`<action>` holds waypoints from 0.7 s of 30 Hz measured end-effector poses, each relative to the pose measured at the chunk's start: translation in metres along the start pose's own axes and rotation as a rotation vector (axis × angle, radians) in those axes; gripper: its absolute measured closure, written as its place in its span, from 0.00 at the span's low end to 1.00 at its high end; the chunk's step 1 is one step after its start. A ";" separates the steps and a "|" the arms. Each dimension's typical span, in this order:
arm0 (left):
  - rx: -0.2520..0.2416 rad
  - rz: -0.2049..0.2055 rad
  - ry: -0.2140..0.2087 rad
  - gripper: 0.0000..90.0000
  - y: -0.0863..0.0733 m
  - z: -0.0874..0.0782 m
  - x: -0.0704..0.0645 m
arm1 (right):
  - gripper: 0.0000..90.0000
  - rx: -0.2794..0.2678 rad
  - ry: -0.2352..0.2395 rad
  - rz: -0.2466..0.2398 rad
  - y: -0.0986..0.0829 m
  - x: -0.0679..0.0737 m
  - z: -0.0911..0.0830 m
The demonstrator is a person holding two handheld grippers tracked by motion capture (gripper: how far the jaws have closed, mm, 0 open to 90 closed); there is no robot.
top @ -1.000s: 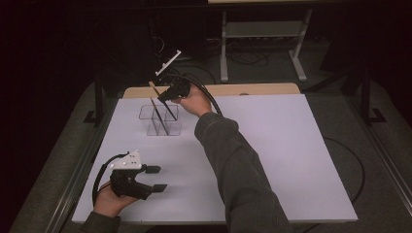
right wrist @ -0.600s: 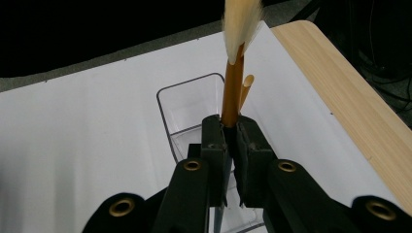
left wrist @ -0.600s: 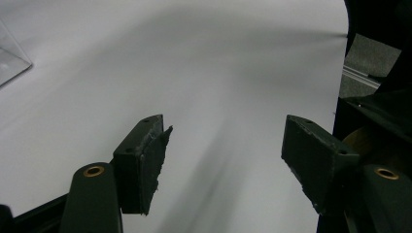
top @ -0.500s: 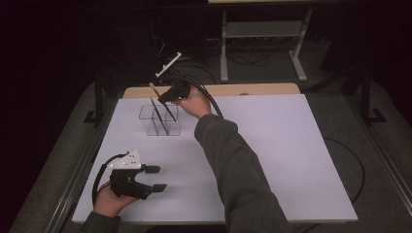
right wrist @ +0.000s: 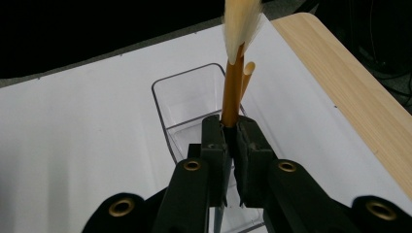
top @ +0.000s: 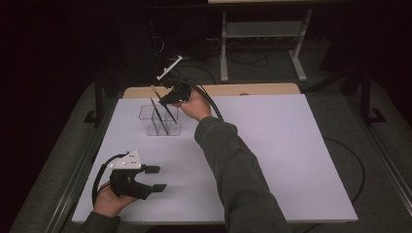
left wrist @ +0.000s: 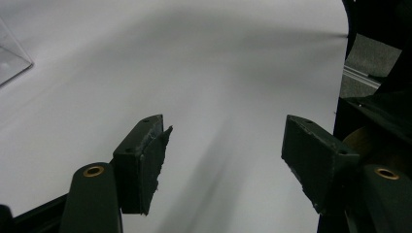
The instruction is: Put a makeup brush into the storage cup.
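High view: the right gripper [top: 167, 99], at the end of an arm stretched across the white tabletop [top: 272, 155], held a brush [top: 165, 104] over the clear container [top: 160, 120] at the far left; a second brush [top: 159, 115] leaned inside. The left gripper [top: 154, 178] rested idle at the near edge (palm under it). Left gripper view: the fingers [left wrist: 145, 160] stood wide apart over bare tabletop. Right gripper view: the fingers [right wrist: 216, 145] were clamped on the brush handle, bristles pointing away above the container. Judged placement nearly done; release remained
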State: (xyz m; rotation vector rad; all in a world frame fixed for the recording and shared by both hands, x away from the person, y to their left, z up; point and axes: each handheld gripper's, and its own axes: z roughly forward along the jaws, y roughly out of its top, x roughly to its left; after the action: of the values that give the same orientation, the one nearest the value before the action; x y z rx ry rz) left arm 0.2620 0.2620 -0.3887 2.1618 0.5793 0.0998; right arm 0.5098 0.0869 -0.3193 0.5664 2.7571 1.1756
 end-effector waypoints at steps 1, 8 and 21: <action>0.000 -0.002 -0.001 0.35 0.000 0.000 0.000 | 0.92 0.000 0.000 0.003 0.000 0.000 0.000; 0.004 -0.003 0.000 0.35 0.000 0.001 0.000 | 0.91 0.005 0.006 0.014 -0.004 0.000 0.003; 0.008 0.001 0.000 0.35 0.000 0.001 0.000 | 0.91 0.008 0.013 0.027 -0.016 0.000 0.011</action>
State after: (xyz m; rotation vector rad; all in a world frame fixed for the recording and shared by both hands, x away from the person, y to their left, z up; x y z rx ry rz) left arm 0.2625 0.2617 -0.3896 2.1696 0.5789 0.0983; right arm 0.5080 0.0844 -0.3382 0.6011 2.7749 1.1777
